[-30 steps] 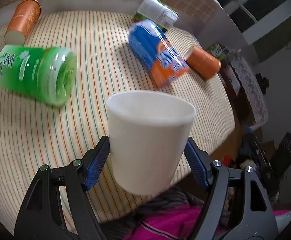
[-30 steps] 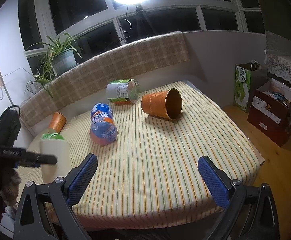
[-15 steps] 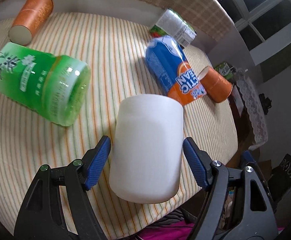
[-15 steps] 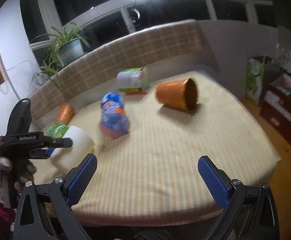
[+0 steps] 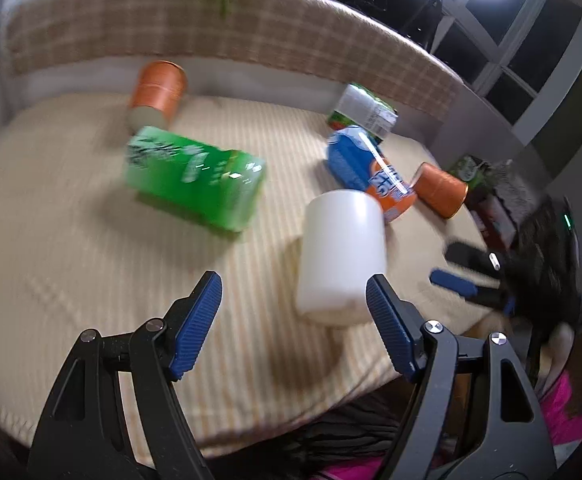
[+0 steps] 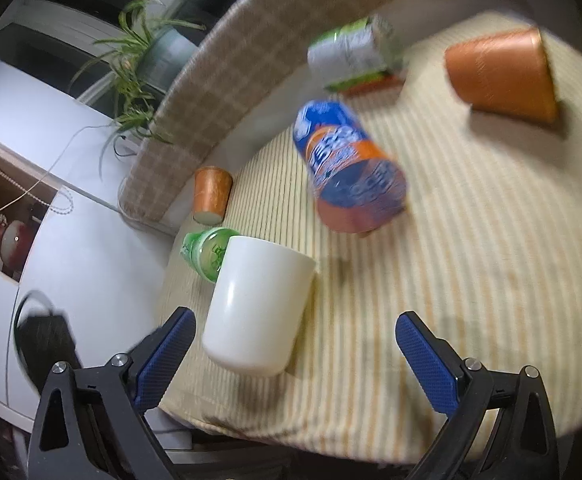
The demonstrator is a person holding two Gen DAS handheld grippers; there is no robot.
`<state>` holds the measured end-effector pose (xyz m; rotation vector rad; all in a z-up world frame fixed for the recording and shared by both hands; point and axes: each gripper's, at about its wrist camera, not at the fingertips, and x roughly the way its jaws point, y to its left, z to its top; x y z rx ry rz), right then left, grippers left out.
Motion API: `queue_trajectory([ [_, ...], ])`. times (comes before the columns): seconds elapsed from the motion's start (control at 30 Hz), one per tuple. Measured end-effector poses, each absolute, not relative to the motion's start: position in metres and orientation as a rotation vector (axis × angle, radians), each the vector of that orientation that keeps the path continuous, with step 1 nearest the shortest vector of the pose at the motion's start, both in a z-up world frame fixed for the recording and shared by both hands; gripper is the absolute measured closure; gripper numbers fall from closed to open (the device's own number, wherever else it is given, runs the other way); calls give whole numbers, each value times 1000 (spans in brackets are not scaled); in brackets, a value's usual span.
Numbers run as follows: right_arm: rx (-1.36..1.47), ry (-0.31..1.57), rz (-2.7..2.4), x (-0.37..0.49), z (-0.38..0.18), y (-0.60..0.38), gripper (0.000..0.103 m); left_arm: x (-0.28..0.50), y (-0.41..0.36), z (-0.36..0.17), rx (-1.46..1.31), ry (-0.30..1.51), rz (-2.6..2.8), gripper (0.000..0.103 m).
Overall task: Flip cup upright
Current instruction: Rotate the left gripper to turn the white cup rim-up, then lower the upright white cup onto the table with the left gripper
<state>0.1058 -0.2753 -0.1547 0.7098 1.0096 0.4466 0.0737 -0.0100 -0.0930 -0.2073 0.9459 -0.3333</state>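
Note:
A plain white cup stands on the striped tablecloth near its front edge, wider end on top; it also shows in the right wrist view. My left gripper is open and empty, the cup just ahead of its right finger and apart from both. My right gripper is open and empty, the cup just ahead of its left finger. The right gripper's finger shows blurred at the right of the left wrist view.
On the cloth lie a green bottle, a blue-orange soda bottle, a green-white can and two orange cups. A checked bench back curves behind. The cloth's edge runs close in front.
My left gripper has let go of the white cup, opened and drawn back; the cup now stands on the cloth. My right gripper has swung left and down toward it.

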Motion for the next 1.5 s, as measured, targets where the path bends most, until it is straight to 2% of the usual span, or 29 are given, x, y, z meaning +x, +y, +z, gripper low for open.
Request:
queue_trajectory([
  [0.23, 822, 1133, 508, 135, -175, -248, 7, 41, 12, -101, -233, 926, -278, 26],
  [0.53, 910, 1204, 501, 154, -198, -235, 16, 29, 16, -107, -235, 926, -270, 26],
  [0.6, 914, 1201, 502, 156, -198, -234, 19, 28, 16, -107, -229, 917, -262, 26],
  [0.67, 903, 1196, 519, 158, -195, -231, 27, 27, 17, -107, -239, 913, -263, 26],
  [1.1, 814, 1162, 505, 153, -184, -226, 27, 25, 13, -101, -223, 882, -256, 26],
  [1.5, 604, 1053, 474, 145, -156, -222, 28, 21, 6, -95, -218, 859, -267, 26],
])
